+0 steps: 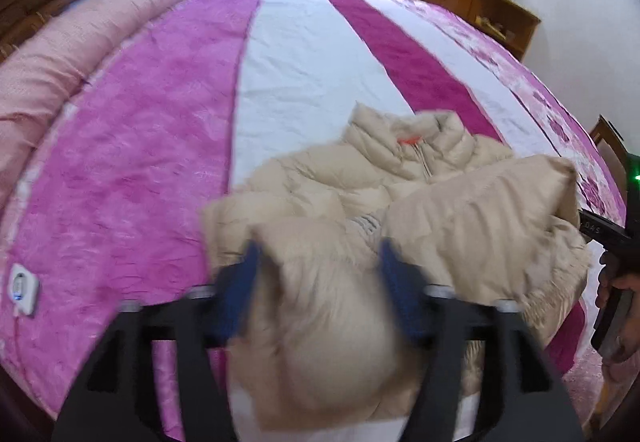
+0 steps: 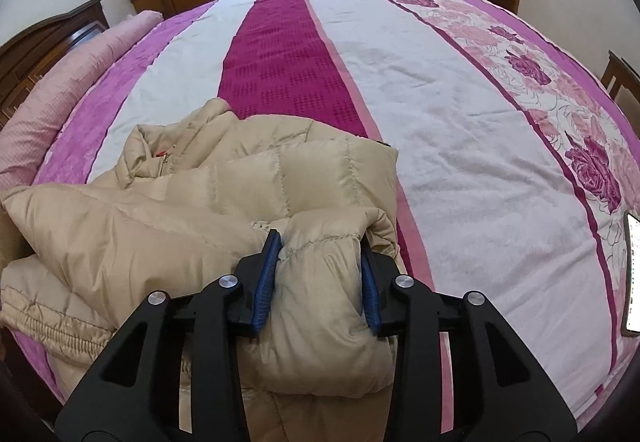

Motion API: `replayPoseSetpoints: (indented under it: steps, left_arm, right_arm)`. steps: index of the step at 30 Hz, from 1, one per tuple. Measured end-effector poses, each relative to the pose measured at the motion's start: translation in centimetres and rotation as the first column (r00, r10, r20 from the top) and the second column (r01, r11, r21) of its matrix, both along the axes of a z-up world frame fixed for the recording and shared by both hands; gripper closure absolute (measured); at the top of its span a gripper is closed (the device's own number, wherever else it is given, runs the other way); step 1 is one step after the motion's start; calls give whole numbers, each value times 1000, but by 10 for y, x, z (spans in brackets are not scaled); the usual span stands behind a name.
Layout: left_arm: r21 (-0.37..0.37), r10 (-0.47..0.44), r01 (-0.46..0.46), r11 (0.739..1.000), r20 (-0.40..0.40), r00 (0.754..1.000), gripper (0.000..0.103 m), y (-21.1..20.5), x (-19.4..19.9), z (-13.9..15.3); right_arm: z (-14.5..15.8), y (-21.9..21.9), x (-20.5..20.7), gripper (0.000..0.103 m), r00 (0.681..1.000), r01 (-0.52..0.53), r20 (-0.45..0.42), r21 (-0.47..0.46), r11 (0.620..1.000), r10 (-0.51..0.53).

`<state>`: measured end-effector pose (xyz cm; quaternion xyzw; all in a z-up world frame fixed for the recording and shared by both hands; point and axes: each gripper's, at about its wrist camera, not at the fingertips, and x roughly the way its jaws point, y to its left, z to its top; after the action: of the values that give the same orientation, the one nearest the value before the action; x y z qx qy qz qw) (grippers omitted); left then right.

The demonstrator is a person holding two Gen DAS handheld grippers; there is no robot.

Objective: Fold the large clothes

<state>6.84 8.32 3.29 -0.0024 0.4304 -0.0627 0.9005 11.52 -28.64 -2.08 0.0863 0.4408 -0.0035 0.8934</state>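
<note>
I have both grippers low over the bed (image 2: 460,129), each astride a bundle of the jacket (image 2: 192,209). On my left gripper (image 1: 318,250) the blue pads (image 1: 244,294) stand wide apart, and a puffy, blurred roll of beige fabric bulges up between them; I can't make out either pad pressing into it. Beyond those fingertips the jacket spreads across the white stripe, collar (image 1: 404,137) farthest out with an orange tab at its zip, and a sleeve (image 1: 480,201) is folded across to the right of the fingers. At the far right edge of that view a hand (image 1: 620,306) grips the other tool. On my right gripper (image 2: 320,242) the fingers (image 2: 266,282) are parted less widely, with a fat fold of the jacket filling the gap and lying against both pads; whether they squeeze it or merely touch it I cannot tell. The rest of the jacket lies left of these fingers, elastic hem (image 2: 52,330) nearest me. A phone (image 2: 632,274) lies far to their right.
</note>
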Motion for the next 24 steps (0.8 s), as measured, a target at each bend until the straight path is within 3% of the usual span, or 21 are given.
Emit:
replayPoseSetpoints:
  steps: [5,9,16,19,24]
  left_arm:
    - [29,-5,3,1000,53,999,32,16,-28,21]
    - [50,18,-21,999,61,998,32,36,-43,24]
    - [122,41,-40,992,-2,999,29,61,-54,2]
    - [135,26,-23,991,-25,999,29,63,-55,-9]
    - [209,-73,78,975,-32,997,26,46,-49,-28]
  right_arm:
    - [18,-6,-9,54,999,-22,25,39,999,21]
    - [42,-18,-28,33,997,-53,60,47,997,50]
    - [60,-56,-64,30,990,-125,66,13,992,124]
    - [48,-65,-72,30,986,-161,28,-15,987,161]
    - [19,-54,-75,30,971,-238,-28,-124,963,236]
